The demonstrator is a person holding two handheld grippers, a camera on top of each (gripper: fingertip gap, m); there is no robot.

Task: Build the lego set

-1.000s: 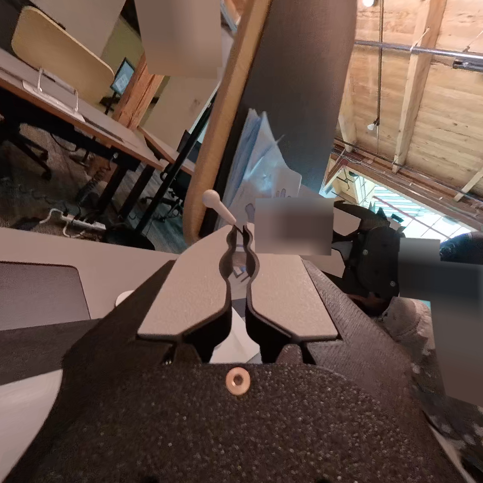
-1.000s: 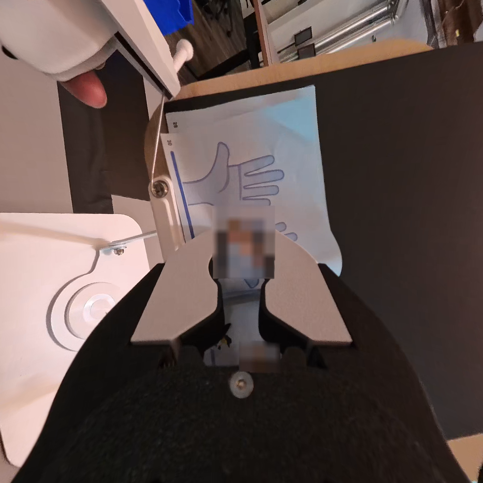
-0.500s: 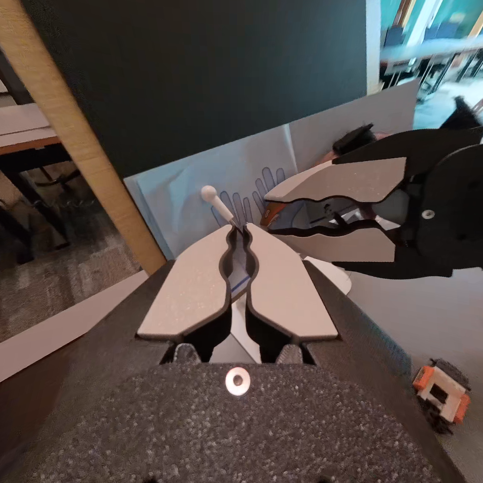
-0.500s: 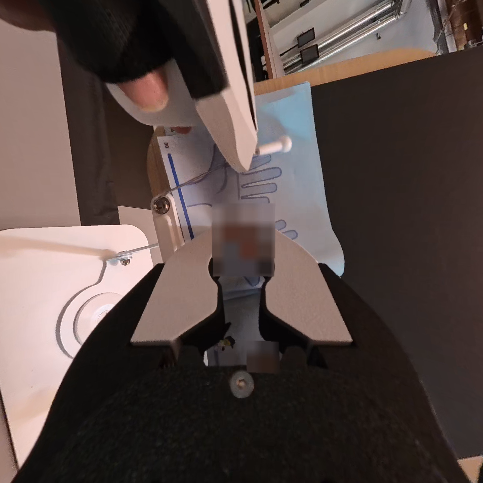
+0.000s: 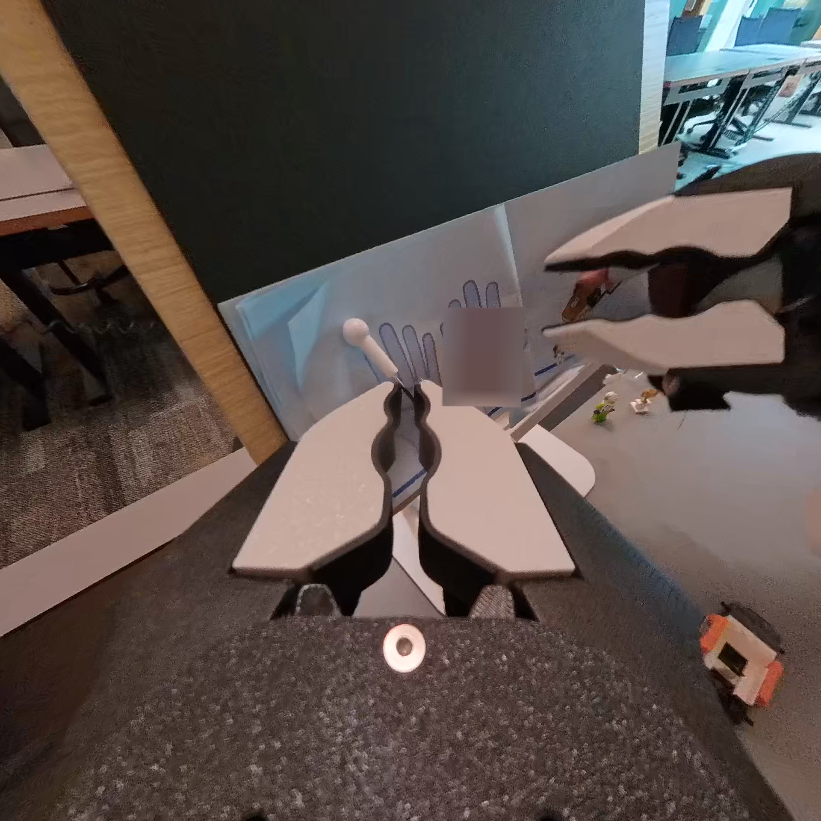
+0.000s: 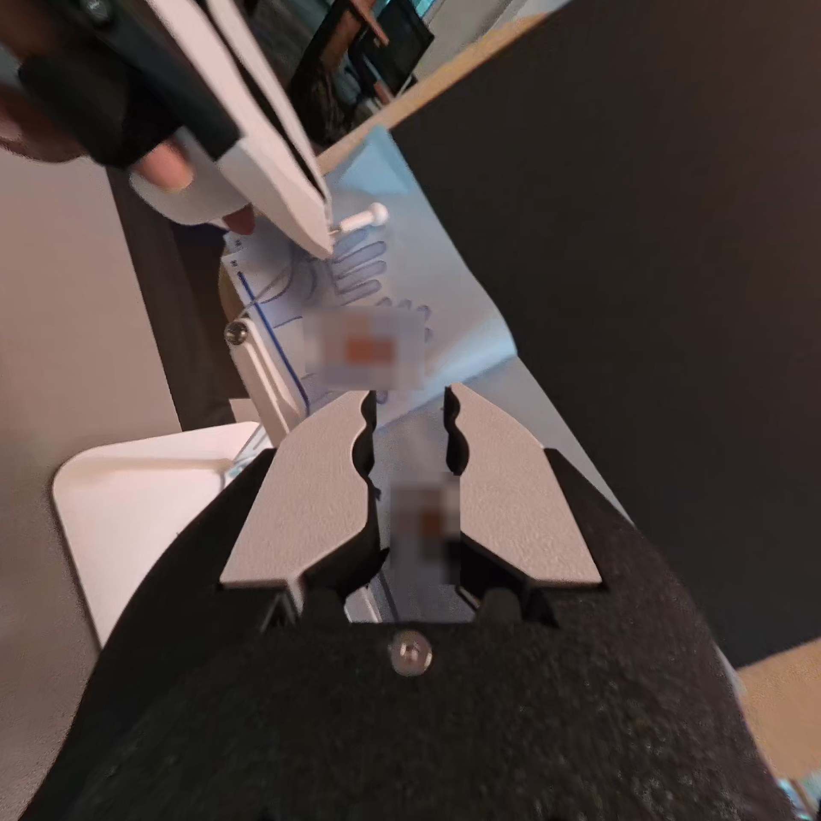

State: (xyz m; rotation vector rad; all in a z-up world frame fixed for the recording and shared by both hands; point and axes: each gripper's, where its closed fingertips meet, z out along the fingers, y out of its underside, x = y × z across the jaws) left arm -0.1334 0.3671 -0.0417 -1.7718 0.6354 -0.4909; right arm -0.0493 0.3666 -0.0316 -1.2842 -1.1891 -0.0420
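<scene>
My left gripper (image 5: 406, 388) is shut on the thin wire of the stand's page-holder arm, whose white knob (image 5: 355, 331) sticks out past the fingertips. Behind it the light blue instruction booklet (image 5: 400, 288) leans on a white stand (image 5: 559, 462). My right gripper (image 6: 411, 395) is open and empty, pointing at the booklet (image 6: 444, 311). It also shows at the right of the left wrist view (image 5: 548, 297). The left gripper (image 6: 326, 235) and the knob (image 6: 375, 215) show at the upper left of the right wrist view. A small orange, white and black lego model (image 5: 739, 662) lies on the grey table.
A green minifigure (image 5: 604, 406) and small loose pieces (image 5: 639, 402) lie on the table beyond the stand. A dark panel (image 5: 355, 111) with a wooden edge (image 5: 133, 222) stands right behind the booklet. The stand's white base (image 6: 133, 497) lies to the left of my right gripper. The grippers' ends are close to 9 cm from one another.
The left gripper swung from facing the room to facing the booklet, still holding the knobbed wire. The right gripper drew back and to the right, away from the booklet, and tilted.
</scene>
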